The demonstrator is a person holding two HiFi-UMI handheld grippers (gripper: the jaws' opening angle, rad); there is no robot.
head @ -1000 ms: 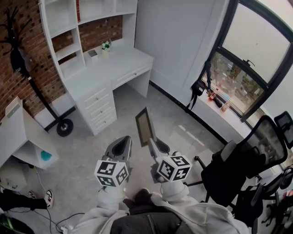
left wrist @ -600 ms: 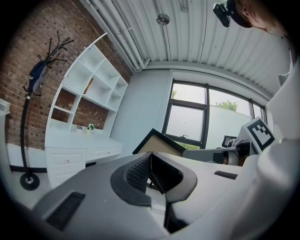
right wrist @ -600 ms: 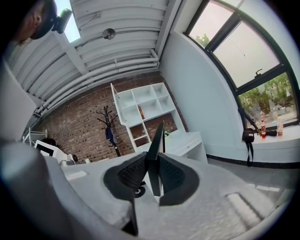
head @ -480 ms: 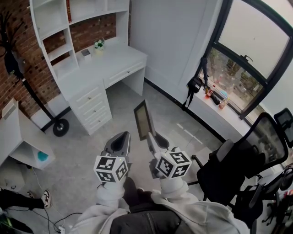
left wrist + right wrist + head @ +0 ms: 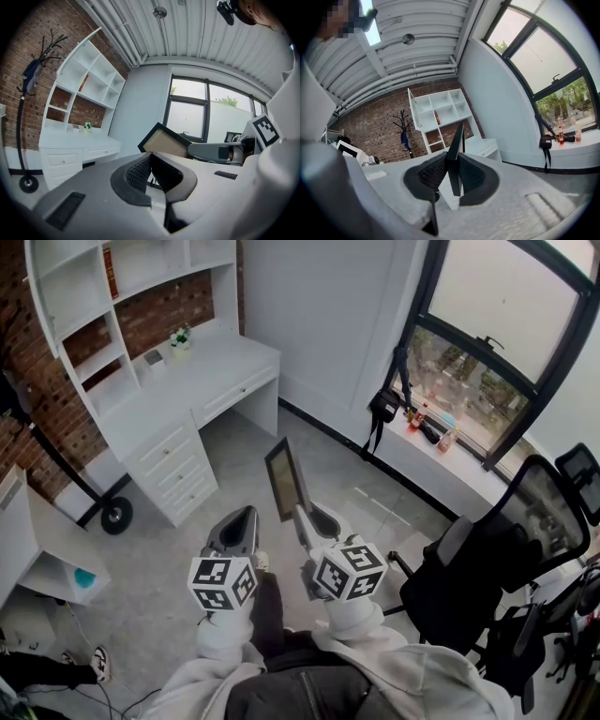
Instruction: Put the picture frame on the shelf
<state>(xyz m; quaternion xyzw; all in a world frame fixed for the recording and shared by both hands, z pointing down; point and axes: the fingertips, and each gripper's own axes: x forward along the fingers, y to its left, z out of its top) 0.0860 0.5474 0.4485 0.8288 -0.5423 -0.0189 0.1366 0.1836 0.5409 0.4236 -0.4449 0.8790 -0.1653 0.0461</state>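
While the person stood mid-room, right tool (image 5: 298,513): clenched on the bottom edge of the picture frame (image 5: 283,479), pads pressed on both faces, which showed clearly in the right gripper view (image 5: 452,176)
Picture frame: up in the air over the grey floor (image 5: 187,540), standing on edge above the jaws and leaning a bit toward the shelf side; dark border with a tan panel, seen from the left gripper view (image 5: 164,143), and edge-on in the right one (image 5: 457,140)
Left tool (image 5: 246,515): jaws pinched together with nothing in them (image 5: 149,161), held just beside the right one, not touching the frame
Shelf (image 5: 84,296): white cubby unit against the brick wall, well apart from the frame; a red book (image 5: 110,261) stood in an upper cubby
Tabletop (image 5: 202,371): white, under the shelf, with a little potted plant (image 5: 178,337) at the back
Off to the right: black office chair (image 5: 487,577) and a big dark-framed window (image 5: 506,315)
Left gripper view extra: coat rack (image 5: 28,93) by the brick wall
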